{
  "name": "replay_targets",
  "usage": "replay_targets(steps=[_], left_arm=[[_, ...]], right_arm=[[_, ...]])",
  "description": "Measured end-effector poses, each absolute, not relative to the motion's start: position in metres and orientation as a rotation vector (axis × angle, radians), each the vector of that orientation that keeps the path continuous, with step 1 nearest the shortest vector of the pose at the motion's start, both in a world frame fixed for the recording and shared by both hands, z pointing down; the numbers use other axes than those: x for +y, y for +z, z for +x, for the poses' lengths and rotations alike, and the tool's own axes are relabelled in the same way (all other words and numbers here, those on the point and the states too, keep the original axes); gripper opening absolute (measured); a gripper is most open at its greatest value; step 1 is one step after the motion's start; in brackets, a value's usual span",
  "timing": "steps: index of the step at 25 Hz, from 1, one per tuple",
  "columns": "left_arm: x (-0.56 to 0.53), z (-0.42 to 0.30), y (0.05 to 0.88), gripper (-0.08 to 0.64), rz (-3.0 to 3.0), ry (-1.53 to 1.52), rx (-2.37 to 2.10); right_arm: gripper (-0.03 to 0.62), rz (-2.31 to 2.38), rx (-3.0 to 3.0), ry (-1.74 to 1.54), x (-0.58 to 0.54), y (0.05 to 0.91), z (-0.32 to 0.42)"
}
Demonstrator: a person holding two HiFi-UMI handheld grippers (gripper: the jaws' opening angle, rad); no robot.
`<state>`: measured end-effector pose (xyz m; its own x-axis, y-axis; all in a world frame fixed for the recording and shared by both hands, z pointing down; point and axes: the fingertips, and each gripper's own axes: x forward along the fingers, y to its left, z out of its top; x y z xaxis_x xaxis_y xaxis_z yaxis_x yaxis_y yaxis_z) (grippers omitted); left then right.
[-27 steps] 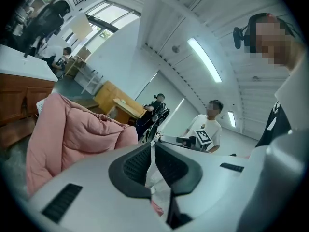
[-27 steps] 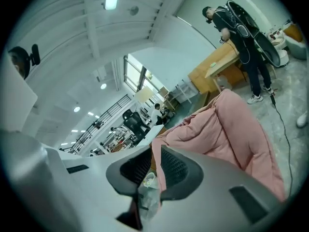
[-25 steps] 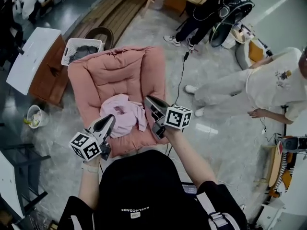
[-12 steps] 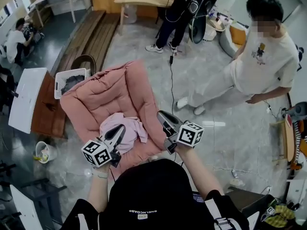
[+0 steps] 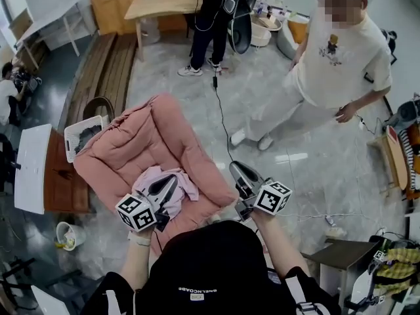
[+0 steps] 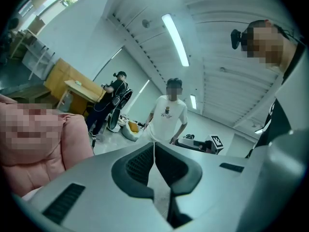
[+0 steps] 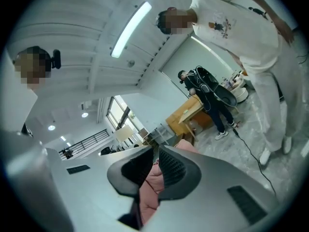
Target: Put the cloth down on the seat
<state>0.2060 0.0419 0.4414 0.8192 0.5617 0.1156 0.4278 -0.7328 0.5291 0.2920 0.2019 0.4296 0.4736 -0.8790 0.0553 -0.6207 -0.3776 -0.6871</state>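
A pale pink cloth lies crumpled on the seat of the pink cushioned chair, held by neither gripper. My left gripper hovers over the cloth's front part, its jaws shut with nothing between them; in the left gripper view its tips meet and the chair shows at the left. My right gripper is off the chair's right edge, above the floor. Its jaws are closing the last bit, and the tips meet on nothing. The chair shows behind them.
A person in a white shirt stands close at the right. A black cable runs over the floor past the chair. A white basket, a white-topped cabinet and a bucket are at the left. A wooden table stands at the back.
Both grippers have drawn back from the cloth toward me; the right one has moved right, off the chair. The cloth has stayed on the seat. The person in white now stands upright.
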Motion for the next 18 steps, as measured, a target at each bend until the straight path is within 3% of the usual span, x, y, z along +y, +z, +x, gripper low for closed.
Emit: replay_targets(steps=[18], left_arm=[[0.082,0.226,0.429,0.017,2.525,0.355,0.891]], right_arm=[[0.051,-2.239,1.221,-0.457,0.245,0.419,0.280]])
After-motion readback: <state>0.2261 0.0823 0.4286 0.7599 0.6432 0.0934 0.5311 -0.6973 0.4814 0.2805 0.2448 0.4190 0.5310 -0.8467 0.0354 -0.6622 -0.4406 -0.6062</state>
